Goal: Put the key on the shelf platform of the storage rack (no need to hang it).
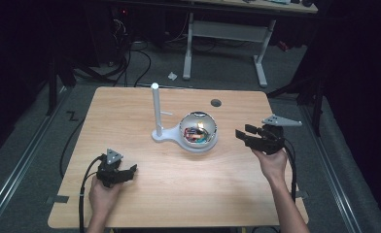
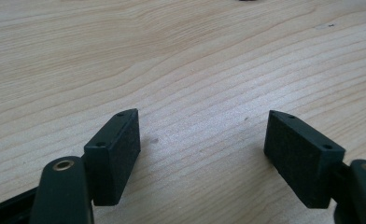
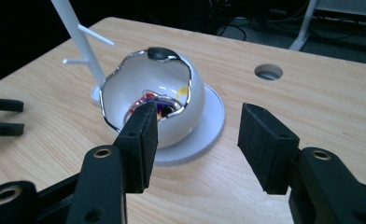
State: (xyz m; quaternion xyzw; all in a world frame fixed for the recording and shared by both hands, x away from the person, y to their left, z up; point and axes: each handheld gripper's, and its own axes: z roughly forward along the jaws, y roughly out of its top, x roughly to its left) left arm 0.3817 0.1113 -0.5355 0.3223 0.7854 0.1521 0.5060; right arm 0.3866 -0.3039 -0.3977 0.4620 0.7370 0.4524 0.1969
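Two claws in play: right claw held above the right side of the table, jaws released and spread wide with nothing between them, aimed at the one shiny bowl and stopping just short of it, apart and not touching. Left claw low over the near left part of the table, likewise released, jaws wide apart over bare wood, nothing gripped. One bowl only, mirror-bright outside, tipped on its side on one round white base near the middle of the table, mouth turned toward the right claw; small coloured bits inside, too small and jumbled to count or tell apart. One white upright post rising from the same base just left of the bowl, with two thin side pegs. One round hole in the tabletop behind the bowl. Two hands, one per claw.
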